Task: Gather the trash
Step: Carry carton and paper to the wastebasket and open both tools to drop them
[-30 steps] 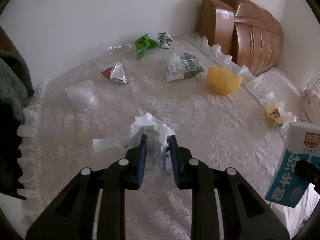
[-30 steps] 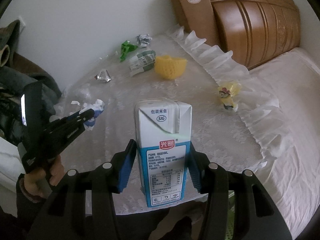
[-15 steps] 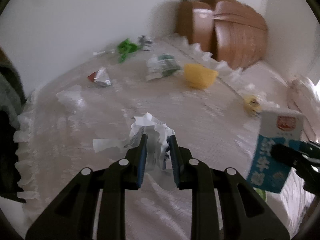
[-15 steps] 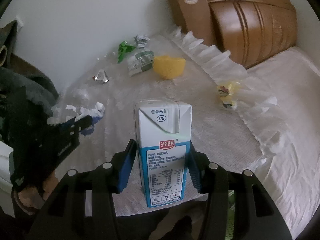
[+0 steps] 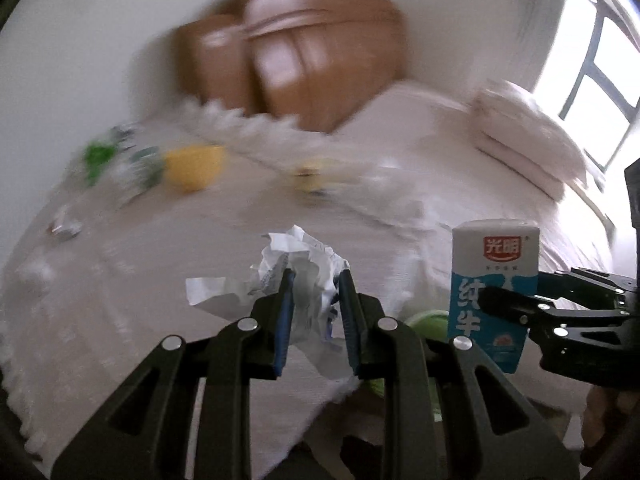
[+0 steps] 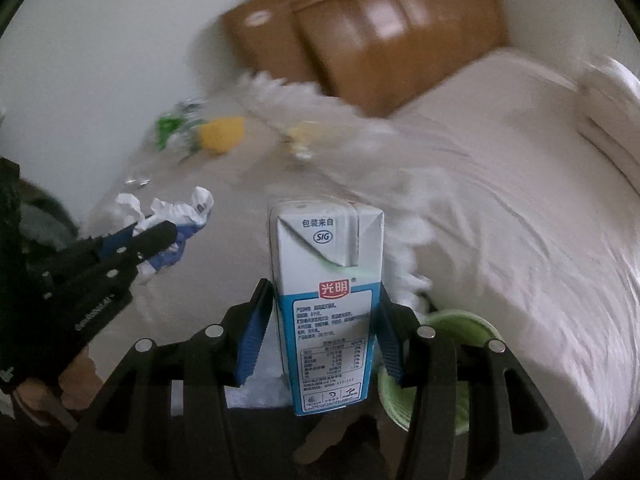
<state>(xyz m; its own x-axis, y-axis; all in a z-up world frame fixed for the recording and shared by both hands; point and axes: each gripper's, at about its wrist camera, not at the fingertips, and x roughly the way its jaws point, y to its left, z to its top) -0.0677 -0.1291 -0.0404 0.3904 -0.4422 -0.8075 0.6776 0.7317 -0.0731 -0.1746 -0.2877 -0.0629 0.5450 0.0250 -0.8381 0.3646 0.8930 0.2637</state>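
Observation:
My left gripper (image 5: 316,284) is shut on a crumpled white paper wad (image 5: 298,264) and holds it above the lace-covered table. It also shows in the right wrist view (image 6: 176,216). My right gripper (image 6: 320,300) is shut on a blue and white milk carton (image 6: 326,304), held upright; the carton shows in the left wrist view (image 5: 490,292) at the right. A green bin (image 6: 452,340) sits low behind the carton, and its rim shows in the left wrist view (image 5: 428,318).
More trash lies blurred on the table: a yellow cup (image 5: 192,166), green scraps (image 5: 96,156), a foil wrapper (image 5: 64,228), a small yellow piece (image 5: 306,178). A bed (image 6: 520,200) with a brown headboard (image 5: 296,52) is to the right.
Both grippers have swung to the right with their loads, away from the table toward the bed side. The green bin has come into view below them.

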